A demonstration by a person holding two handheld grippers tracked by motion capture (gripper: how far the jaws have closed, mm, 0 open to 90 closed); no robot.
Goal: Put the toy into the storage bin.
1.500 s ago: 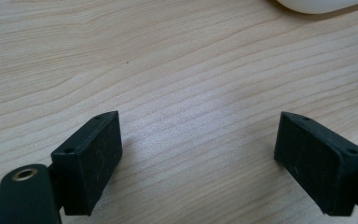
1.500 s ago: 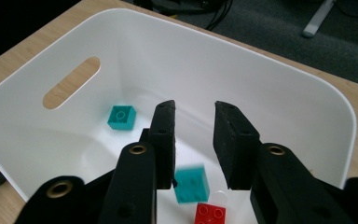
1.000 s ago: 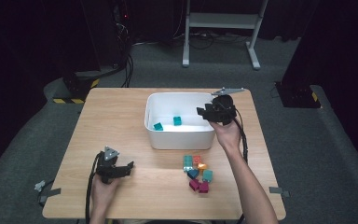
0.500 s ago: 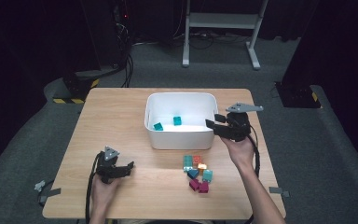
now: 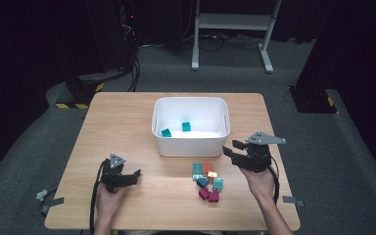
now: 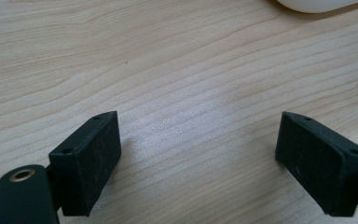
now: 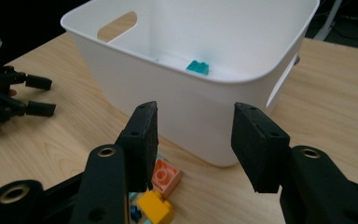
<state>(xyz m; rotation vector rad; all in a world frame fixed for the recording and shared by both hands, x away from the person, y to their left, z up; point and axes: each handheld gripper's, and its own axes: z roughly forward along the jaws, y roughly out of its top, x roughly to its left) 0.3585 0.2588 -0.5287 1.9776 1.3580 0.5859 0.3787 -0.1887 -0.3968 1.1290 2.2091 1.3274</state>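
High view: right tool (image 5: pixel 229 151) hangs just off the white plastic bin's (image 5: pixel 191 140) near right corner, jaws partly apart with nothing between them, and they have just been opening. Right gripper view agrees, with both black pads (image 7: pixel 141 136) bare, the bin wall straight ahead, and a salmon-orange toy brick (image 7: pixel 165 175) and a yellow toy brick (image 7: pixel 154 206) on the wood just below the left pad. Left tool (image 5: pixel 133 176) sits low over bare table (image 5: pixel 127 127) at the near left, well apart from the bricks; left gripper view shows its jaws wide apart and empty, only wood grain between them. Progress, as I read it: sorting bricks into the bin, early stage. Two teal toy bricks (image 5: pixel 175 129) lie inside on the bin floor. A loose cluster of small toy bricks (image 5: pixel 206 181) sits on the table just in front of the bin: green, orange, yellow, blue, teal and two magenta pieces, roughly seven, exact count hard to tell. So about two in and most left. Next pick is likely from the cluster's near-bin edge, right under the right tool.
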